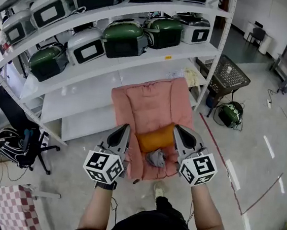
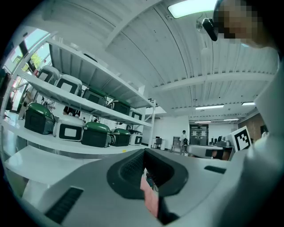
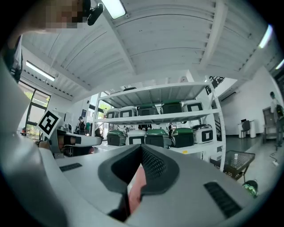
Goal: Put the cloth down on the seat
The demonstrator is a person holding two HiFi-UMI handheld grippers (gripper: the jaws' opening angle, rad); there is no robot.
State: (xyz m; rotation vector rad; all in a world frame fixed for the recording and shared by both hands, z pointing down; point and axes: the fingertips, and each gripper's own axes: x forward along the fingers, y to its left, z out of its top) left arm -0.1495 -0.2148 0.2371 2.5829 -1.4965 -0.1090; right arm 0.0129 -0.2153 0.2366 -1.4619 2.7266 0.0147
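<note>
The gray cloth (image 1: 155,158) is lying crumpled on the seat (image 1: 142,169) of the pink chair (image 1: 150,102), so the job is looking done. Over that chair, the left hand-held gripper (image 1: 126,128) and right hand-held gripper (image 1: 177,128) are hanging squeezed tight, pinching nothing.

The person is holding the left forearm (image 1: 98,209) and the right forearm (image 1: 207,210) out in front of the body, side by side with a gap between them. The left gripper (image 1: 127,127) and the right gripper (image 1: 177,127) are pointing level toward the far side, their tips leaning slightly toward each other. Each gripper is showing its jaws pressed together, with nothing clamped between the tips.
</note>
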